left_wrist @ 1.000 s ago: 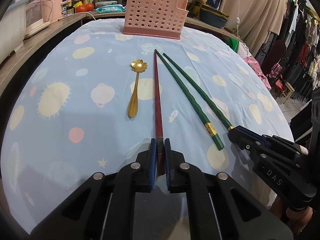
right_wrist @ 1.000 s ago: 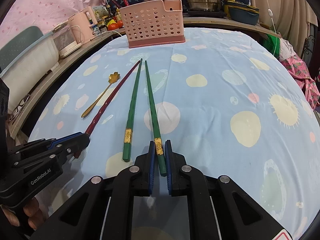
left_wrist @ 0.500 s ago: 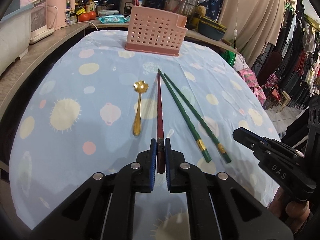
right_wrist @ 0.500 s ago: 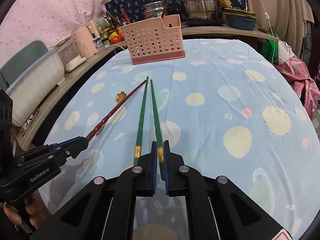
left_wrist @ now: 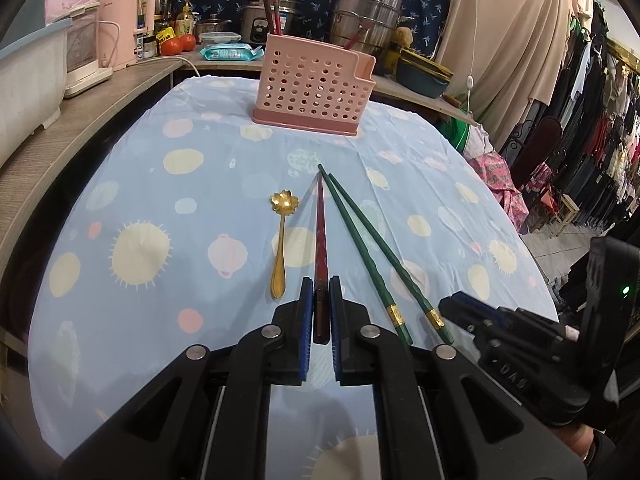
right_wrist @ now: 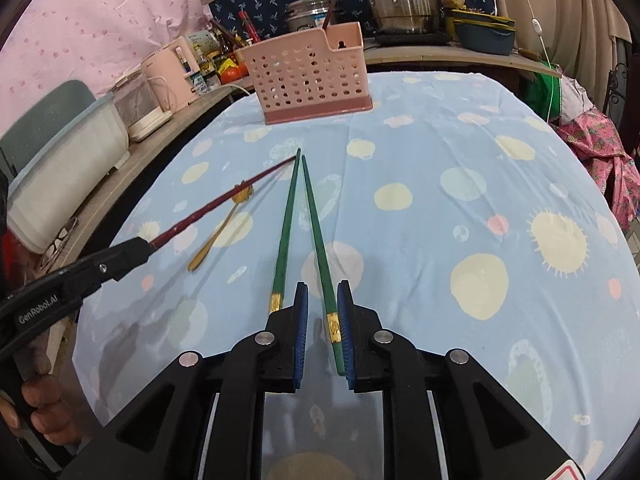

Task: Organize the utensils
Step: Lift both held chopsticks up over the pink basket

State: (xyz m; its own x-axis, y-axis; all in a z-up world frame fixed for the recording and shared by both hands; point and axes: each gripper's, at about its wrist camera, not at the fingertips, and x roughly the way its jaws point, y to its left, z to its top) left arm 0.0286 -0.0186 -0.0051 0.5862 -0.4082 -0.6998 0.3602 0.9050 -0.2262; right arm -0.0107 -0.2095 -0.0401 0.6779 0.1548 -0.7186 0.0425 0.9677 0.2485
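My left gripper [left_wrist: 321, 294] is shut on the butt end of a dark red chopstick [left_wrist: 321, 236] and holds it lifted, tip pointing to the pink perforated utensil basket [left_wrist: 314, 86]. The red chopstick also shows in the right wrist view [right_wrist: 224, 206], held by the left gripper [right_wrist: 140, 248]. My right gripper [right_wrist: 322, 304] is open; a green chopstick [right_wrist: 320, 248] lies between its fingers on the cloth. A second green chopstick [right_wrist: 285, 232] lies just left of it. A gold flower-bowl spoon [left_wrist: 282, 240] lies left of the red chopstick.
The blue spotted tablecloth [left_wrist: 160, 240] covers the table. The pink basket [right_wrist: 308, 76] stands at the far edge. Behind it a counter holds pots [left_wrist: 368, 20], a pink kettle [left_wrist: 128, 28] and a white bin [right_wrist: 68, 164]. Clothes hang at the right [left_wrist: 600, 120].
My left gripper has lifted the red chopstick off the cloth. My right gripper, earlier shut on the green chopstick, has opened, and the chopstick lies on the cloth.
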